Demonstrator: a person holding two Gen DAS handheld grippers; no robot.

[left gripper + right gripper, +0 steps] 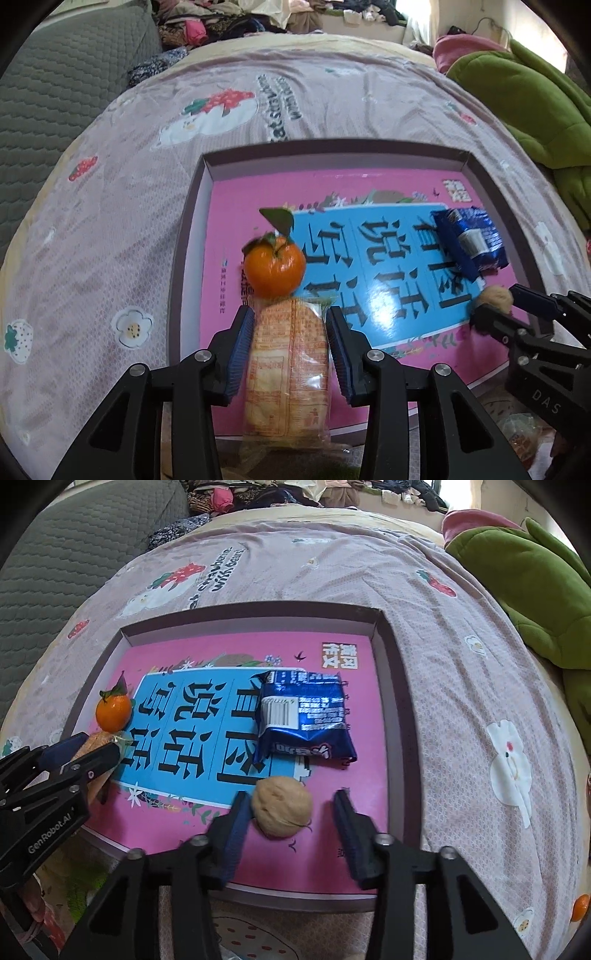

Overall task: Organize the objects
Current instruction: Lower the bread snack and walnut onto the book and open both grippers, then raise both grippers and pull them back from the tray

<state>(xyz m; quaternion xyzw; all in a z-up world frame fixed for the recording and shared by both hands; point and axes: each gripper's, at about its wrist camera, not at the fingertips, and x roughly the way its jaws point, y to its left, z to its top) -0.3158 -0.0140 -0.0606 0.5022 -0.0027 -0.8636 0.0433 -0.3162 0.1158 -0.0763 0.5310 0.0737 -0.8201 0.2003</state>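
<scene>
So there's a shallow box lid (391, 709) sitting on a bed, on a pinkish sheet (461, 664) with strawberries and bears printed on it. I can read "with bears" on the sheet, the rest is too warped. Inside the lid lies a pink book (332, 794) with a blue panel of big black Chinese characters, upside down from where the grippers are.

The left gripper (290, 343) is pinching an orange-printed snack pack (288, 369). Its long axis runs straight along the fingers, far end pointing at a mandarin (275, 269) that still has a leaf on, and the two look like they're touching. Print on the wrapper is too small to read. In the right wrist view its body says "GenRobot.AI".

The right gripper (291, 823) is spread, with a walnut (282, 805) lying on the book between the fingers, right against the left one and clear of the right one. From the other camera I can make out "DAS" on its body.

Just past the walnut is a blue foil packet (306, 720), back side up, barcode showing, lying roughly crosswise. Its lettering is upside down and I can't read it. A green blanket (535, 590) is bunched up on the right.
</scene>
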